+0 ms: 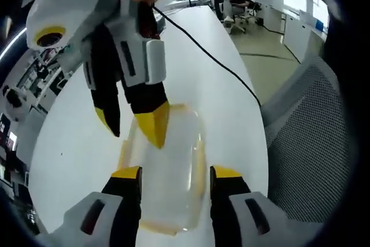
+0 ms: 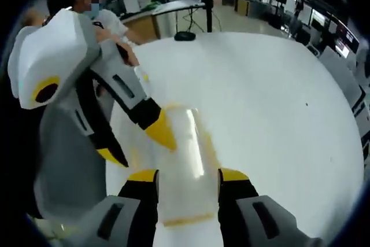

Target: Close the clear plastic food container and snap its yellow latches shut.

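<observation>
Plastic this thin and clear will weigh next to nothing and flex under any squeeze. The clear rectangular plastic food container [image 1: 167,166] with yellow latches lies flat on the round white tabletop [image 1: 225,102], directly ahead of the left tool [image 1: 175,173], whose yellow-tipped jaws stand wide, one on each long side of the box without visibly touching it. In the right gripper view the same container [image 2: 185,154] sits between the spread jaws of the right tool [image 2: 188,176], again with a gap on either side, so neither tool holds anything.

Seen from the left gripper view, the right tool [image 1: 136,121] comes in from the far end, one yellow fingertip [image 1: 155,122] pointing down at the lid near that end; whether it actually presses the lid I cannot tell. The lid looks laid over the base, though the blur hides whether it is seated all round.

Smooth walls on a slick tabletop will probably let the box skate when pushed, so one tool should steady it from above, pressing on the stiffer rim rather than the bendy lid centre. The yellow latch strip [image 2: 182,220] at the near end and the yellow edges along the sides are the parts to work: each is likely a small hinged flap that wants a firm push at its free edge until it clicks, with the opposite side braced
</observation>
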